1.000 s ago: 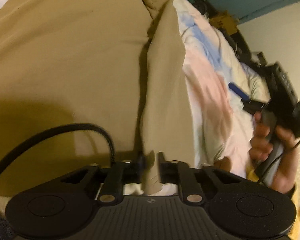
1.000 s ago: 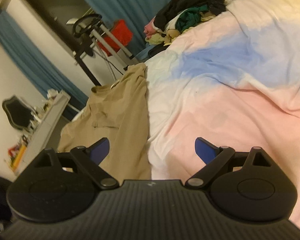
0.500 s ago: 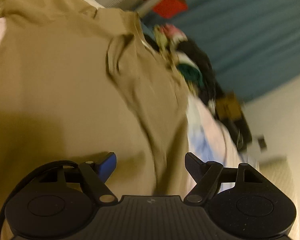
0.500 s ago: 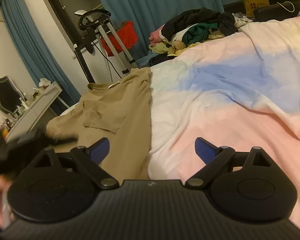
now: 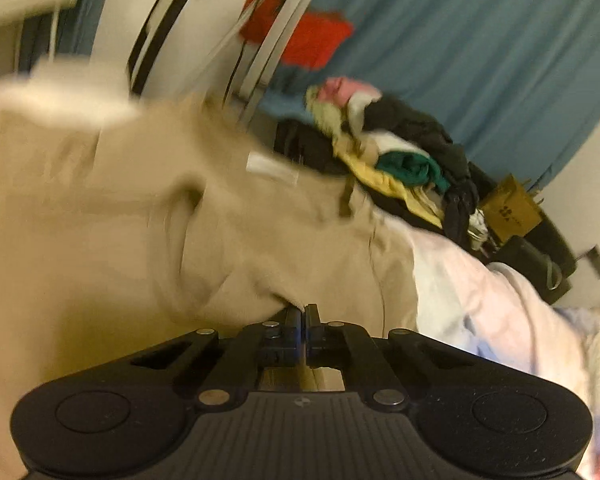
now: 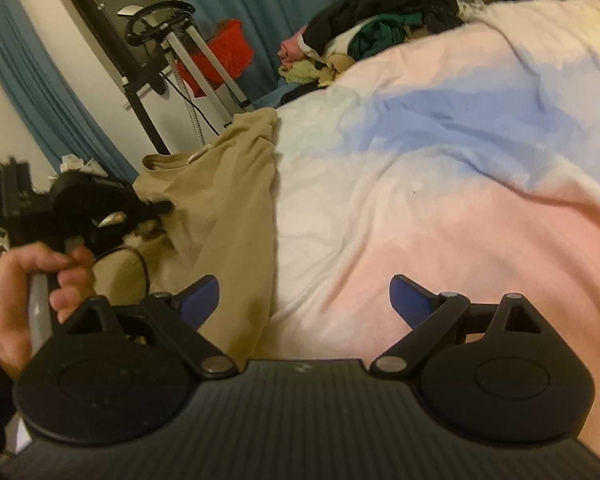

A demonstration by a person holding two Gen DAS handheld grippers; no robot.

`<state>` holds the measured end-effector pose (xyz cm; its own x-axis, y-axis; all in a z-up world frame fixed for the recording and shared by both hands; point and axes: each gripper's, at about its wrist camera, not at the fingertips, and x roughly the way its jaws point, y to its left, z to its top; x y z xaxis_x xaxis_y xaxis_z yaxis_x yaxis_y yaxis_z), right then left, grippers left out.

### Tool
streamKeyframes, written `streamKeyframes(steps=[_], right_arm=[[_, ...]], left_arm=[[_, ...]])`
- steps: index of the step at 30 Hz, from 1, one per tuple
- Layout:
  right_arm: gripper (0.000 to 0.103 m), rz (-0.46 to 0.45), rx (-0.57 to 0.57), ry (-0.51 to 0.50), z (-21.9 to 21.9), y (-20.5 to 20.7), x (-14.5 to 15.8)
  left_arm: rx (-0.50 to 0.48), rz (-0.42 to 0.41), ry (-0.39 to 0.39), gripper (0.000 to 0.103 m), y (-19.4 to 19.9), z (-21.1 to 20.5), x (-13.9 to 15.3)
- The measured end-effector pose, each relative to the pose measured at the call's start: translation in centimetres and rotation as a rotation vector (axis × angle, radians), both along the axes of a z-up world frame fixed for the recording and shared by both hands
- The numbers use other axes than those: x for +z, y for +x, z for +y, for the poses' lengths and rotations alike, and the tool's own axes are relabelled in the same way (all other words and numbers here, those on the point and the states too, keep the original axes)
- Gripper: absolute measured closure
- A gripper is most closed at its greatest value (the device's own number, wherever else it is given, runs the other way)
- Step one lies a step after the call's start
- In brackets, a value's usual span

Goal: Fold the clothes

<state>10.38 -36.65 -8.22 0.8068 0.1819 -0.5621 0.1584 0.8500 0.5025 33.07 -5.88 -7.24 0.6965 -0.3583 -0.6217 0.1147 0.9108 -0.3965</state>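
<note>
Since 0.5 s ago, my left gripper (image 5: 303, 314) closed, pinching tan shirt (image 5: 120, 240) at frame centre; right gripper (image 6: 304, 300) spread, w/o cloth. I should pull slowly, keeping fabric flat.

My left wrist view sits close over the tan shirt (image 5: 140, 240); my right looks across it from farther back, both facing the clothes pile (image 6: 380, 16).

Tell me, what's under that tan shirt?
The tan shirt lies on a pastel duvet, which shows beside it. Anything directly beneath the shirt is covered.
</note>
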Motion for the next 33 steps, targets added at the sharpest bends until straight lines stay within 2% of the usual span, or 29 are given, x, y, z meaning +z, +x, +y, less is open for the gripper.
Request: streamKeyframes(steps=[3, 5, 8, 9, 11, 12, 13, 17, 21, 26, 28, 33], right_arm=[[0.009, 0.005, -0.016, 0.013, -0.4, 0.3, -0.4], [0.009, 0.005, -0.025, 0.012, -0.6, 0.4, -0.6], [0.009, -0.006, -0.033, 0.009, -0.8, 0.2, -0.5], [0.009, -0.011, -0.036, 0.005, -0.9, 0.2, -0.4], [0.009, -0.020, -0.037, -0.007, -0.8, 0.1, -0.2], [0.009, -0.024, -0.037, -0.010, -0.8, 0.0, -0.1], [0.010, -0.027, -0.037, -0.012, -0.8, 0.0, 0.0], [0.009, -0.046, -0.033, -0.020, -0.8, -0.2, 0.5], [0.010, -0.081, -0.028, -0.037, -0.6, -1.0, 1.5], [0.009, -0.140, -0.013, -0.074, 0.0, -3.3, 3.6], [0.010, -0.160, 0.002, -0.091, 0.7, -4.8, 4.7], [0.009, -0.227, 0.094, -0.140, 3.3, -10.4, 7.4]], left_arm=[[0.049, -0.088, 0.091, 0.101, 1.1, -1.2, 1.6], [0.093, -0.138, 0.199, 0.101, 1.5, -2.1, 1.7], [0.123, -0.142, 0.241, 0.099, 1.8, -3.1, 1.5], [0.123, -0.130, 0.221, 0.096, 1.8, -2.7, 1.2], [0.105, -0.117, 0.184, 0.081, 0.9, -1.9, 1.1], [0.078, -0.110, 0.179, 0.063, 0.0, -1.4, 1.2], [0.051, -0.103, 0.175, 0.052, -1.0, -0.9, 1.4], [-0.004, -0.157, 0.180, 0.042, -8.4, 1.6, 3.9], [-0.043, -0.229, 0.178, 0.023, -16.9, 3.4, 7.0], [-0.071, -0.324, 0.239, 0.019, -27.7, 3.0, 10.1], [-0.061, -0.359, 0.255, 0.012, -31.5, 2.8, 10.6], [-0.045, -0.400, 0.282, 0.005, -38.0, 2.7, 9.7]])
